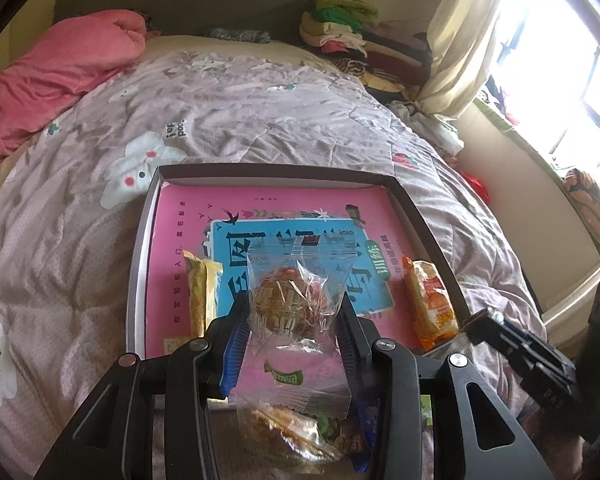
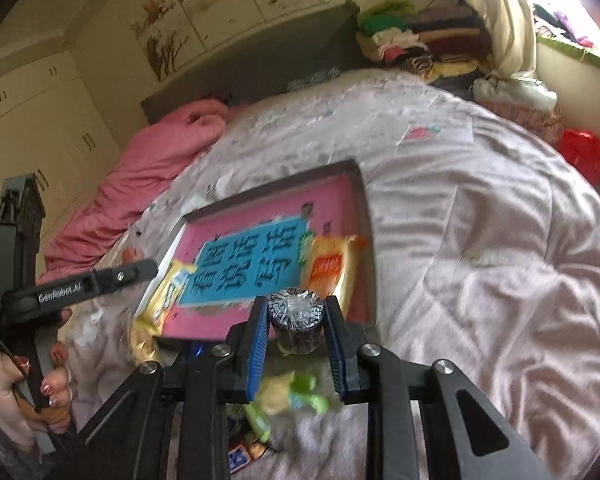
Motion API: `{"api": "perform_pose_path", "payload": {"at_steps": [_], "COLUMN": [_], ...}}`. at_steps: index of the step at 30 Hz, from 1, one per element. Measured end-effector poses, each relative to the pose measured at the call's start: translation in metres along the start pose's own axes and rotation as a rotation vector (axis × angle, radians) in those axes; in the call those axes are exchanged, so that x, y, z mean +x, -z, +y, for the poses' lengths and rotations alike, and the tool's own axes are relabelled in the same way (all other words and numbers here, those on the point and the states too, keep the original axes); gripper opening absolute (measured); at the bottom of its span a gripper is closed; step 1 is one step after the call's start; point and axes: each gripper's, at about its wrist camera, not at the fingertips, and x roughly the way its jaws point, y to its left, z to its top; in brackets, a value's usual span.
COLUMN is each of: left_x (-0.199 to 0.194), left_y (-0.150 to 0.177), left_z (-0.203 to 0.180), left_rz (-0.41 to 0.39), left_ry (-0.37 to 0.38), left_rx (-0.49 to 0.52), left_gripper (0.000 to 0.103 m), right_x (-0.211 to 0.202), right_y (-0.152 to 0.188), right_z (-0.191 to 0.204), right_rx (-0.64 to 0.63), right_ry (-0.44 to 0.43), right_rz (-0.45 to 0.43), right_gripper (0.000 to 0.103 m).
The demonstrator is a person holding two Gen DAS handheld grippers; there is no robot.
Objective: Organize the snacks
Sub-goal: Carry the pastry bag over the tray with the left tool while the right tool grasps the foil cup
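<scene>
Left tool (image 1: 294,320) grips clear pastry bag (image 1: 296,292) | right tool (image 2: 296,332) grips dark wrapped cake (image 2: 296,320)

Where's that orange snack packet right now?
In the left wrist view, the orange packet lies inside the dark tray, against its right wall, right of the clear-wrapped pastry.

Bed covered by a pale pink-grey quilt (image 1: 260,120) printed with white cartoon animals. A rumpled coral-pink blanket (image 1: 52,80) is heaped along its left edge up to the dark grey headboard, and a pile of folded clothes (image 1: 340,28) sits at the far right corner. Near the bed's front edge lies a shallow dark-rimmed box tray (image 1: 140,248) with pink printed lining; loose snack packets (image 2: 288,396) lie on the quilt in front of it.
</scene>
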Motion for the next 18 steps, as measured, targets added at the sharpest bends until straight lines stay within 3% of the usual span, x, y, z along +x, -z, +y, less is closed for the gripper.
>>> {"api": "perform_pose_path", "payload": {"at_steps": [9,18], "left_x": [0.022,0.034], "left_y": [0.001,0.009], "left_z": [-0.005,-0.006], "left_rz": [0.046,0.072], "left_ry": [-0.014,-0.011], "left_rx": [0.011,0.02], "left_gripper": [0.042,0.042], "right_x": [0.007,0.014], "right_y": [-0.015,-0.015], "right_z": [-0.019,-0.03], "right_rx": [0.037,0.08], "right_ry": [0.074,0.08], "right_rz": [-0.046,-0.044], "right_gripper": [0.028,0.028]}}
